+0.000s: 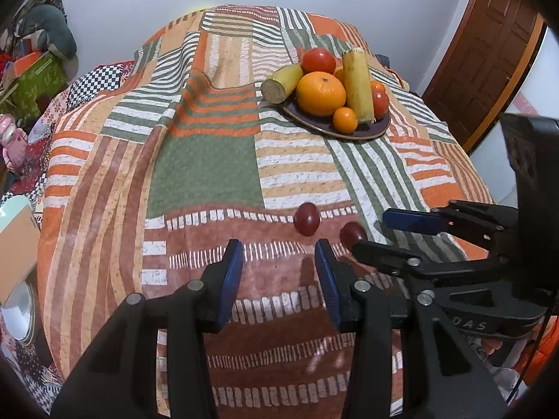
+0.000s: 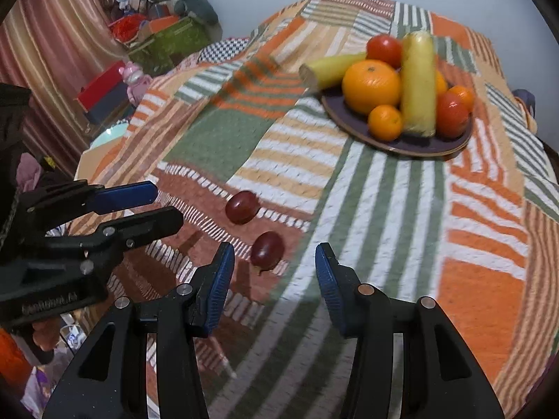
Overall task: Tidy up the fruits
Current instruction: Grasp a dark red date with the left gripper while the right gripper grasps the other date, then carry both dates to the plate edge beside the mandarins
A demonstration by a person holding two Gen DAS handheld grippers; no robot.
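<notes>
My left wrist camera looked steeply down along its fingers, close over the striped patchwork quilt [image 1: 209, 160]. My right one faced likewise, from its right. Both shared two dark red grapes [image 1: 306, 219] [image 2: 267, 249] and the dark round fruit plate [image 1: 349, 132] [image 2: 419, 146] beyond.

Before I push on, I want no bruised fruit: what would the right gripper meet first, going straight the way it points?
Probably the nearer grape, just left of the open right gripper; otherwise the bedspread. Depth is unclear.
</notes>
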